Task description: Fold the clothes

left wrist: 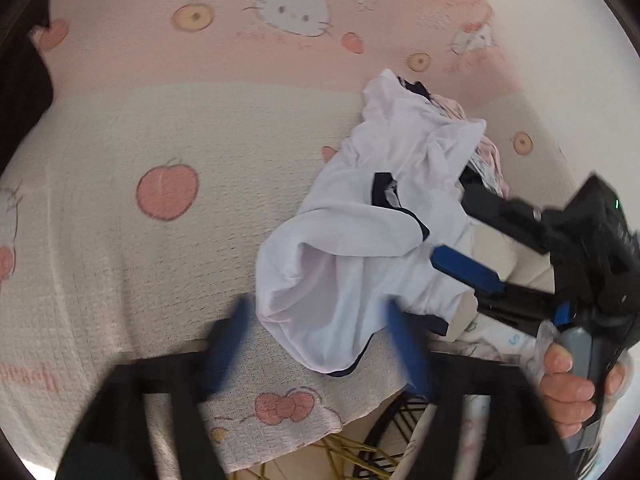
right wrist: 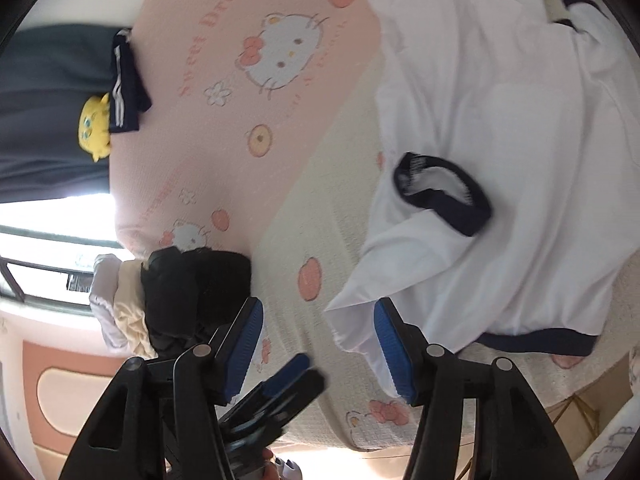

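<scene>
Blue-padded fingers of my left gripper fill the bottom of the left wrist view, blurred, spread wide with nothing between them; I see only the bed cover in the gap, and the lower edge of the white shirt lies just above and between the tips. My right gripper also stands open. Its right-hand pad sits against a loose white corner of the shirt, but I cannot tell whether it touches the cloth, and the pads are not pressing on it. From the left wrist view I see that right gripper coming in from the right, held by a hand, its jaws parted over the shirt's right side.

Moving outward, the shirt lies crumpled on the cream and pink cartoon-cat cover, its navy collar turned up and a navy hem along its near edge. To the left in the right wrist view, a pile of dark and pale clothes sits at the bed's edge. Farther off lies a dark garment with a yellow cartoon print.
</scene>
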{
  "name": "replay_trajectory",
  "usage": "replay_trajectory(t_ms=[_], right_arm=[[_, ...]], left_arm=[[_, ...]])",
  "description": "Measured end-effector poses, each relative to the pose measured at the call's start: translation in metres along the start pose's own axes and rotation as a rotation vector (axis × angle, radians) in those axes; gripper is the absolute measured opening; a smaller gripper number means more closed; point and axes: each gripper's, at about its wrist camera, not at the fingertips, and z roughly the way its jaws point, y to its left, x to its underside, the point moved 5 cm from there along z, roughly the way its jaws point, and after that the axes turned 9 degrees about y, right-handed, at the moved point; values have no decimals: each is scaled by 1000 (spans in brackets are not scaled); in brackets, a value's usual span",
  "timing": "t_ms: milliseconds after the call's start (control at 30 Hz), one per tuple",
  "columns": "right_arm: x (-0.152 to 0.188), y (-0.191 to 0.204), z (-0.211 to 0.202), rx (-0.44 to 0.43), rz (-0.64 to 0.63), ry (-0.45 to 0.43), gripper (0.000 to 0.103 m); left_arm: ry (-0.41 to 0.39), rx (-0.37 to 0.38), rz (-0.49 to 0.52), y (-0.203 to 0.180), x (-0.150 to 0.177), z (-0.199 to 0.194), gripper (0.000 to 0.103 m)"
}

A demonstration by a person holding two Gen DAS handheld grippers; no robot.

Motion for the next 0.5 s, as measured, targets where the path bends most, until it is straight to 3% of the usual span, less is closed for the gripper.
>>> replay_trajectory(t_ms=[100,200,500], right_arm=[[-2,-16,-7,0,49,-18,58],[-3,-29,-11,-8,103,-34,60],[-6,-59,-2,-11,207,-46,65]], left_arm=[[-31,27,-24,3,-4,-5,86],[-34,-3,-14,4,-9,-5,86],[-29,-269,235,-18,-14,10,86]])
